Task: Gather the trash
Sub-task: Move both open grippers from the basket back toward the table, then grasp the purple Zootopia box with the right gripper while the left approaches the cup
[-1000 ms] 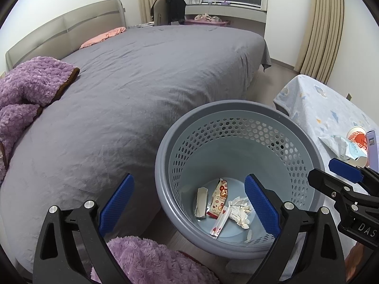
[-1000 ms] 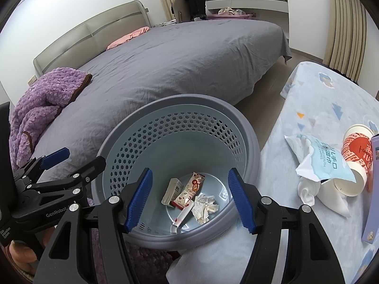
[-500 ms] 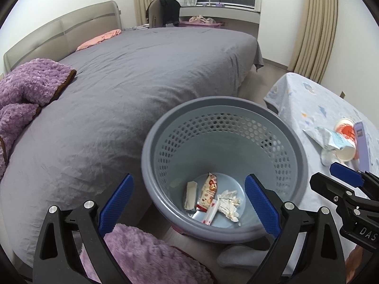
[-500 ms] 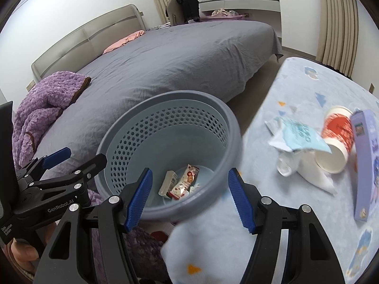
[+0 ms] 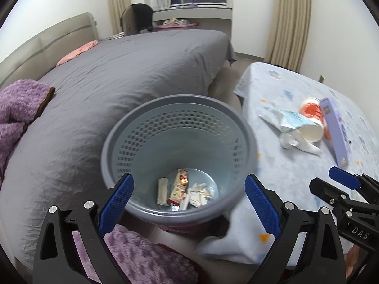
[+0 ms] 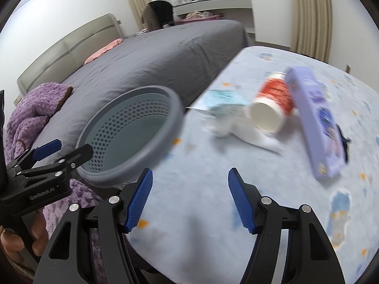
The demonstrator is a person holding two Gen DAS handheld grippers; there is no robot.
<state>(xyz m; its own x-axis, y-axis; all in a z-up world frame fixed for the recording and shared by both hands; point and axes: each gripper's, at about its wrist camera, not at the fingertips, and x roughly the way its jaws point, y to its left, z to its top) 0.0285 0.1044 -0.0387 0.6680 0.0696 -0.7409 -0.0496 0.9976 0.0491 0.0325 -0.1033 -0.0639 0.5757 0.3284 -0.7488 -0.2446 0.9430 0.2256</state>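
A grey perforated waste basket (image 5: 246,127) (image 6: 176,108) stands between the bed and a table and holds several wrappers (image 5: 181,188) at its bottom. On the table lie a red and white paper cup (image 6: 272,107) (image 5: 311,120) on its side, a pale blue packet (image 6: 223,100) (image 5: 287,119), crumpled white tissue (image 6: 248,135) and a purple box (image 6: 317,123) (image 5: 334,127). My left gripper (image 5: 188,196) is open and empty over the basket. My right gripper (image 6: 190,198) is open and empty above the tablecloth, short of the cup.
A bed with a grey cover (image 5: 132,71) fills the left. A purple fleece blanket (image 5: 16,108) lies at its near left and below the left gripper. The table has a light blue patterned cloth (image 6: 213,177). Curtains (image 5: 287,19) hang behind.
Both grippers have swung right, away from the basket and towards the table. The right gripper now looks at the cup, packet and box; the basket has slid left in its view.
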